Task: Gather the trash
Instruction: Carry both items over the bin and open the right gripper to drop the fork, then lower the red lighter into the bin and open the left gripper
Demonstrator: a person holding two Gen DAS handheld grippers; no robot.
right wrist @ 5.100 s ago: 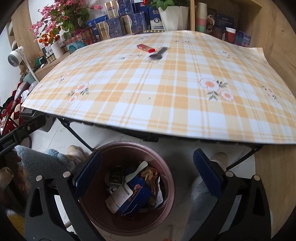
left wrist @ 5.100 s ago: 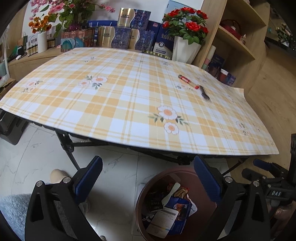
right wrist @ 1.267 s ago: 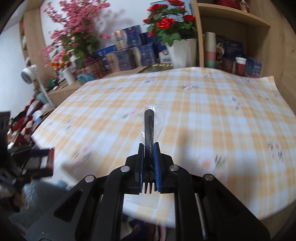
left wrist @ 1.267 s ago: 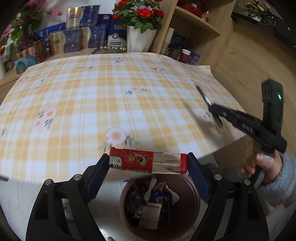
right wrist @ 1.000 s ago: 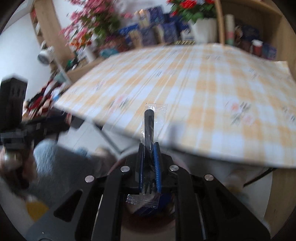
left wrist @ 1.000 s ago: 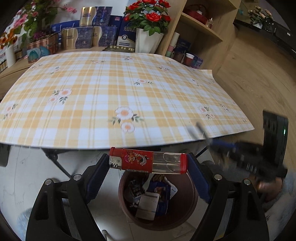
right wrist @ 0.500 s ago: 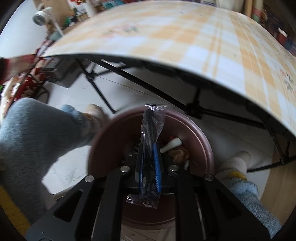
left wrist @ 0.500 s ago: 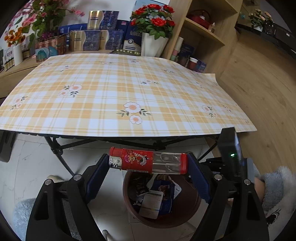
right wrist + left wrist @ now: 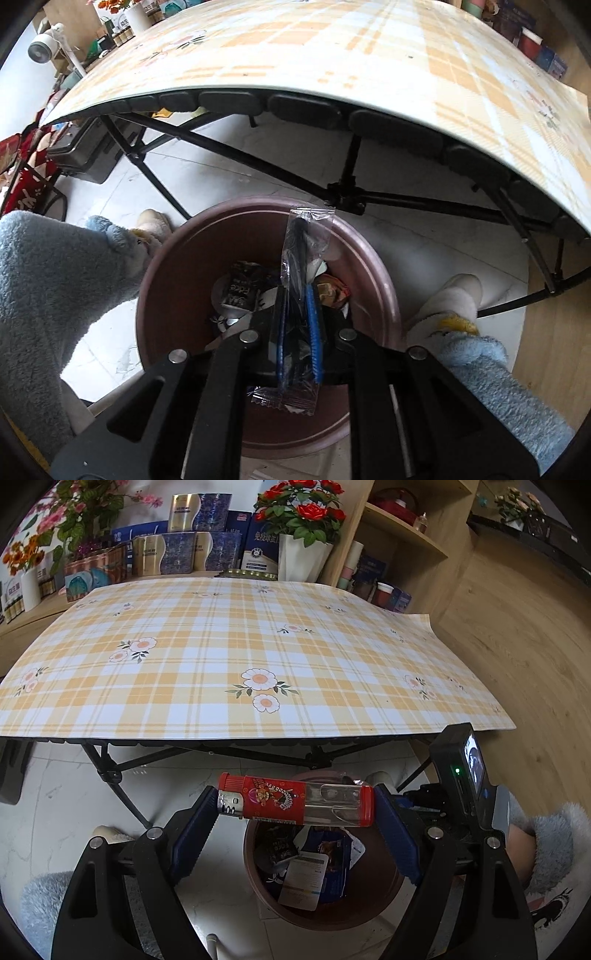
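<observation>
My left gripper (image 9: 295, 805) is shut on a red and clear lighter (image 9: 295, 801), held lengthwise between its blue pads just above the brown round bin (image 9: 369, 904). My right gripper (image 9: 297, 295) points steeply down into the same bin (image 9: 177, 266). Its jaws are opening, with a narrow gap showing. A black plastic fork in a clear wrapper (image 9: 299, 240) still stands between the pads, which no longer squeeze it. The bin holds several wrappers and cartons.
The folding table with its yellow plaid cloth (image 9: 184, 686) overhangs the bin, with black cross-braces (image 9: 343, 195) close behind it. The person's slippered feet (image 9: 454, 295) flank the bin, and a fuzzy blue sleeve (image 9: 55, 280) fills the left. Shelves and flowerpots (image 9: 299, 561) stand behind the table.
The right gripper came off the table, sank and tipped down over the bin, and its jaws have parted around the wrapped fork. The left gripper, with the lighter, has hardly moved.
</observation>
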